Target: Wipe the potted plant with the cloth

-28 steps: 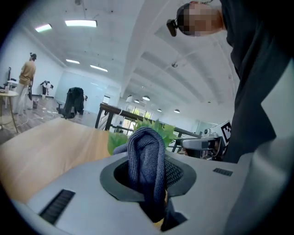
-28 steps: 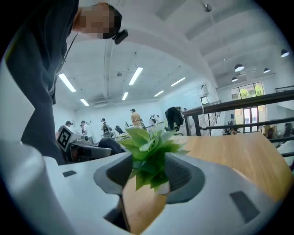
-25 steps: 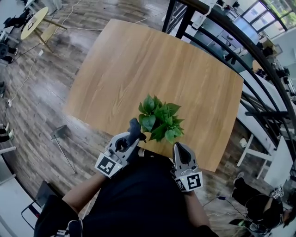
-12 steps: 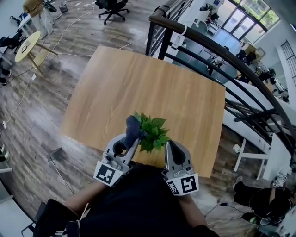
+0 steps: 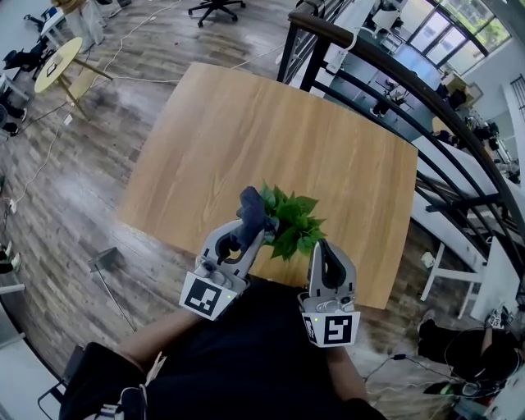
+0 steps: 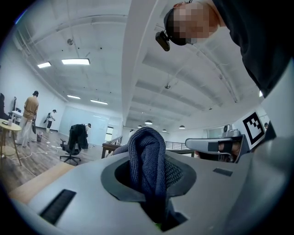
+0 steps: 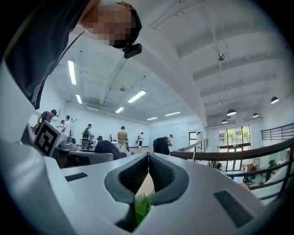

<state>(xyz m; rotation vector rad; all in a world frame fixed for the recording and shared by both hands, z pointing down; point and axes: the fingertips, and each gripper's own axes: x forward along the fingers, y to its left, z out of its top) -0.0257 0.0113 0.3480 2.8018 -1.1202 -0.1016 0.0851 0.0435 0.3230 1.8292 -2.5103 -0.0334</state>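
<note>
A leafy green potted plant [image 5: 289, 221] stands near the front edge of the wooden table [image 5: 246, 123]; its pot is hidden under the leaves. My left gripper [image 5: 250, 225] is shut on a dark blue-grey knitted cloth [image 5: 248, 207], which touches the plant's left side. In the left gripper view the cloth [image 6: 146, 170] bulges up out of the left gripper [image 6: 147, 151]. My right gripper [image 5: 321, 246] is at the plant's right side, with its tips against the outer leaves. The jaws of the right gripper [image 7: 148, 156] meet at the tips, and a leaf [image 7: 142, 206] shows through the gap lower down.
A dark curved railing [image 5: 426, 98] runs behind the table on the right. On the wood floor to the left are a small round table [image 5: 59, 51] and an office chair [image 5: 215, 6]. People stand far off in the hall [image 7: 121, 137].
Both grippers have risen and now stand higher beside the plant. The cloth stays gripped in the left one, and the right jaws stay together.
</note>
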